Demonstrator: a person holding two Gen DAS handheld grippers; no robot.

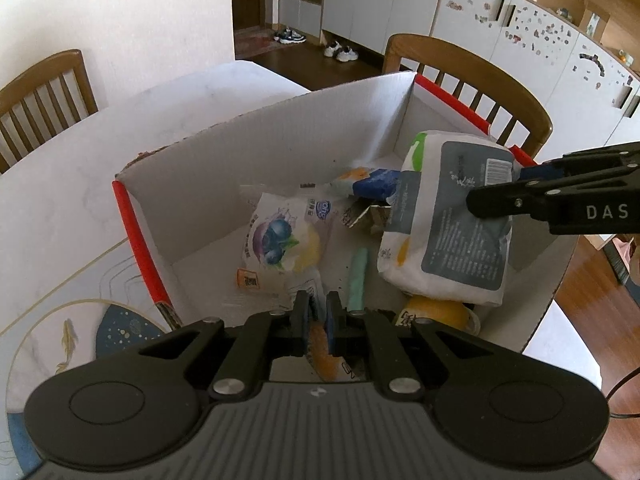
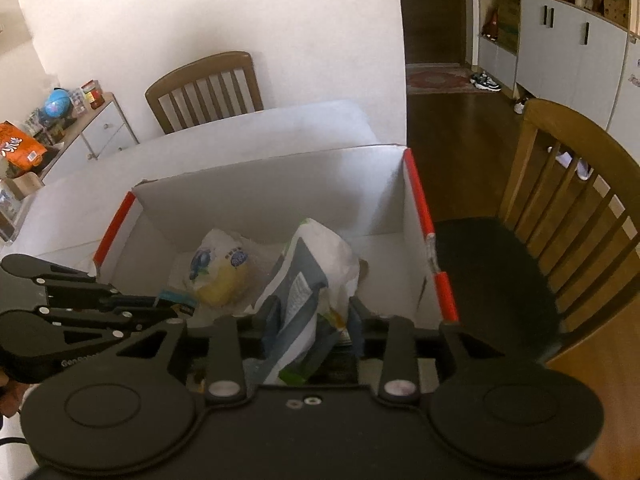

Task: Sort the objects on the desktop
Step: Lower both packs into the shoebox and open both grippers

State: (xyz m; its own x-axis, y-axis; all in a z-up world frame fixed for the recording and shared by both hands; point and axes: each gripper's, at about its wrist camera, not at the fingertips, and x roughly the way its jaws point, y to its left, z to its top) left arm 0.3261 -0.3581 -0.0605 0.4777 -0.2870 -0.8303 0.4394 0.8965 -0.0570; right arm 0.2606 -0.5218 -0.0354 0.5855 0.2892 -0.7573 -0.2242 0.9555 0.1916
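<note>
A white cardboard box (image 1: 280,136) with red-taped corner edges stands on the white table (image 1: 68,168), and both tools reach into it from the near side.

The left tool (image 1: 318,312) has its jaws almost together, pinching the edge of a thin packet with orange print (image 1: 322,354); only that strip shows between the pads, and its writing is too blurred to read. The right tool (image 2: 314,320) has its jaws apart, with a white and grey-blue pack of tissues or wipes (image 1: 448,220) between them. Whether the pads press on the pack the pictures do not settle; in the right wrist view a gap seems to show on the right side. From the left wrist camera, the letters "DAS" are legible on the right tool's black body, and from the right wrist camera "Gen" begins a word on the left tool's arm.

The pack stands tilted, its long axis running from the near right wall up toward the far corner, with its grey label panel and barcode facing the left camera; the fine print cannot be read. On the box floor lie a snack bag printed with blueberries (image 1: 280,240), a mint-green stick (image 1: 357,280), a blue and white wrapper (image 1: 372,184) and a yellow item (image 1: 436,314) under the pack.

Two wooden chairs (image 2: 204,88) stand by the table.
</note>
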